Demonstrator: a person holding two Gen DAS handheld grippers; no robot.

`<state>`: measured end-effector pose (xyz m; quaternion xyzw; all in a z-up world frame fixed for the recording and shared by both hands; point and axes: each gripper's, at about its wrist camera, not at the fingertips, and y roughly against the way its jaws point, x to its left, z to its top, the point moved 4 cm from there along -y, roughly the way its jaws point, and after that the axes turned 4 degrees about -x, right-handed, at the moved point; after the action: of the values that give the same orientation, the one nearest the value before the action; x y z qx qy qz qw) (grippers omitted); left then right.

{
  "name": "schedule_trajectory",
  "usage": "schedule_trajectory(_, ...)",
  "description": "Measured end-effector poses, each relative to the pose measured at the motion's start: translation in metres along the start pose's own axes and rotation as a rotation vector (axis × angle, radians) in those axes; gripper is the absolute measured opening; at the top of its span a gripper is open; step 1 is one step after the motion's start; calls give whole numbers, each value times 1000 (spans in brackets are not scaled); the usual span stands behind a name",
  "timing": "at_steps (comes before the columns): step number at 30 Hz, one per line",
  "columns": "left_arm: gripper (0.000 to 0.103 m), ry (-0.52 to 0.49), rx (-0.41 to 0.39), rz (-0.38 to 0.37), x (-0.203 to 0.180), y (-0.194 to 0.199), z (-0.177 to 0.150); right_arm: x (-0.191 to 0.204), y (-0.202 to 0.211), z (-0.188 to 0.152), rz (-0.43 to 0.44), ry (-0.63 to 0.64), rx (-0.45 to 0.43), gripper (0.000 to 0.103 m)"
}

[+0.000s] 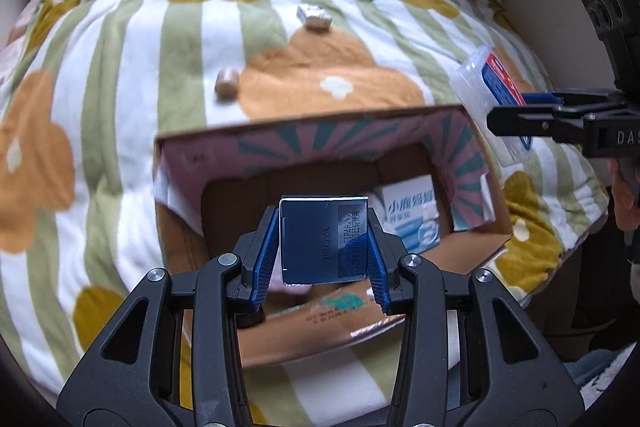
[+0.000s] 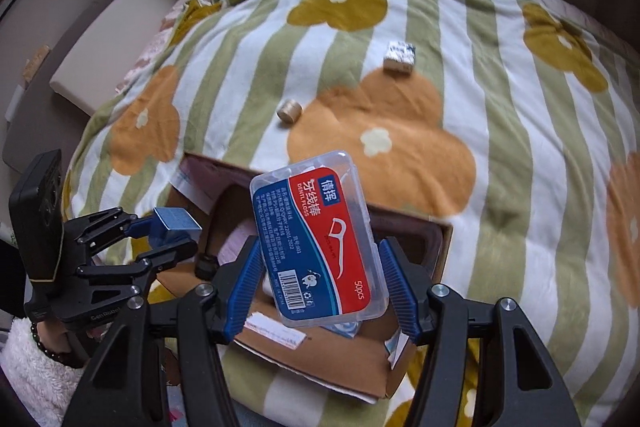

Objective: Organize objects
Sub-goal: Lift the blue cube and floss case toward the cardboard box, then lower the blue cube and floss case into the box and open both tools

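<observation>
You are holding a blue box point(image 1: 323, 239) in the left tongs point(image 1: 323, 247) and a floss case point(image 2: 318, 247) in the right tongs point(image 2: 320, 283), both directly over the open carton point(image 1: 316, 131).

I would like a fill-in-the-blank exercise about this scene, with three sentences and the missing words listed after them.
1. The left tongs hold a dark ____ box above the open cardboard box.
2. The right tongs hold a clear dental ____ case.
3. The small wooden cylinder lies on the striped, ____-patterned blanket.

Missing words: blue; floss; flower
</observation>
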<state>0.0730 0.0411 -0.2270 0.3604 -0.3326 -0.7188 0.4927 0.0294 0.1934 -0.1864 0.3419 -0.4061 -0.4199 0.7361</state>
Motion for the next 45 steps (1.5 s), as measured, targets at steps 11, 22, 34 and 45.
schedule_trajectory(11,37,65,56,7,8,-35,-34,-16,-41,-50,-13,-70,76,55)
schedule_trajectory(22,37,81,40,18,15,-37,-18,-16,-45,-49,-19,-68,54,55)
schedule_trajectory(34,103,56,20,-7,10,-30,-5,-13,-51,-50,-5,-130,99,87)
schedule_trajectory(45,103,112,16,-11,23,-14,3,-12,-36,-52,-23,-142,60,98)
